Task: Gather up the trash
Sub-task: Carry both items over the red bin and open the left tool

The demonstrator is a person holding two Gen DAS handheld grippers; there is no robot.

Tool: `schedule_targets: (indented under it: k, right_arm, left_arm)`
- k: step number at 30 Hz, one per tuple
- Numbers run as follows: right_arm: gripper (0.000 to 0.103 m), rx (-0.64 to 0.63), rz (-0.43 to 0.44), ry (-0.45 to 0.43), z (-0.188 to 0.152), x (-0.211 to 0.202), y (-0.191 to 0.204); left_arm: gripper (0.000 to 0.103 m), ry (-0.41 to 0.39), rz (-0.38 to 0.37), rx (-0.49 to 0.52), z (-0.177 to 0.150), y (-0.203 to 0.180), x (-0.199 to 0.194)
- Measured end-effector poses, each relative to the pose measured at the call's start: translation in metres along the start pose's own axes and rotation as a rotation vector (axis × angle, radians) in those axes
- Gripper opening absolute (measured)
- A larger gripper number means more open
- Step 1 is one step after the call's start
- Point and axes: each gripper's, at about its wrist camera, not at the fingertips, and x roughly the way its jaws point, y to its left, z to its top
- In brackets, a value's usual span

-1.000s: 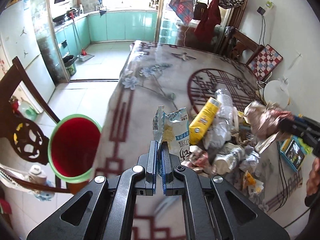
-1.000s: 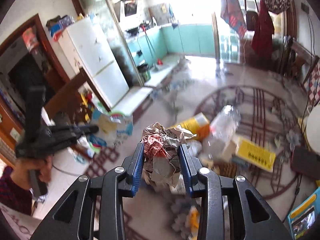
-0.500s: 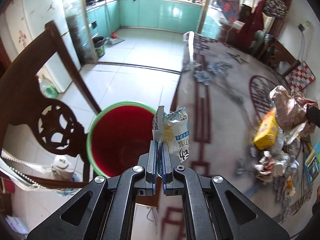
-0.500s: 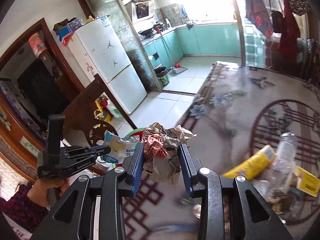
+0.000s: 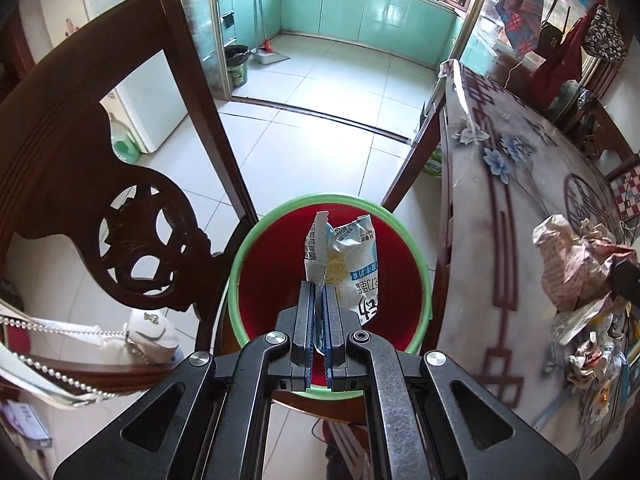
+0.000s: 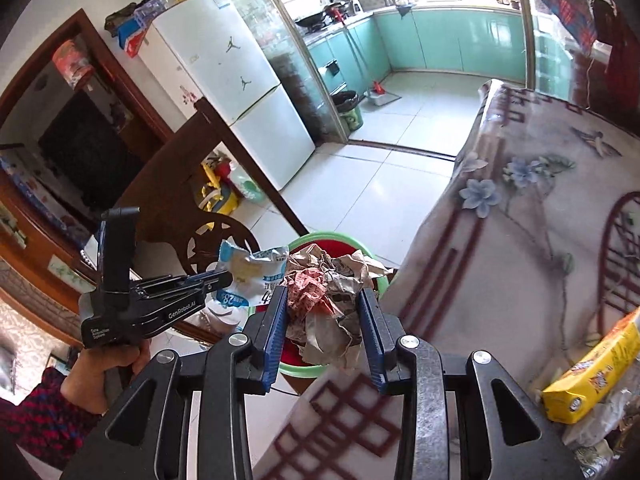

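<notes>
Red inside and green-rimmed, the bin (image 5: 280,280) is seen straight below the left claw (image 5: 317,292), which is clamped shut on a snack bag (image 5: 344,256), while the right claw (image 6: 324,320), clasping crumpled paper (image 6: 328,296), is held farther back, over the counter (image 6: 500,240) edge.

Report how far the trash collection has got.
Done: nothing visible in the red bin yet; the part of its inside that shows is bare. In hand: the left claw is shut on a white snack bag above the bin, and the right claw is clamped on a crumpled paper wad near its rim. Left: a yellow carton and other litter remain on the table.
</notes>
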Motion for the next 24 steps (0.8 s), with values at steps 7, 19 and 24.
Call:
schedule_targets:
  k: [7,19,24]
  right_arm:
    - [0.034,-0.004,0.006,0.033,0.004,0.026,0.007]
    - [0.036,-0.013,-0.001,0.028,0.006,0.038,0.012]
    - [0.042,-0.007,-0.004,0.017,0.007,0.042,0.013]
  left_arm:
    - [0.003,0.012,0.007,-0.006,0.005,0.009,0.011]
    - [0.003,0.006,0.015,-0.006,0.011,0.01,0.015]
    - [0.02,0.003,0.027,-0.013,0.012,0.013,0.014]
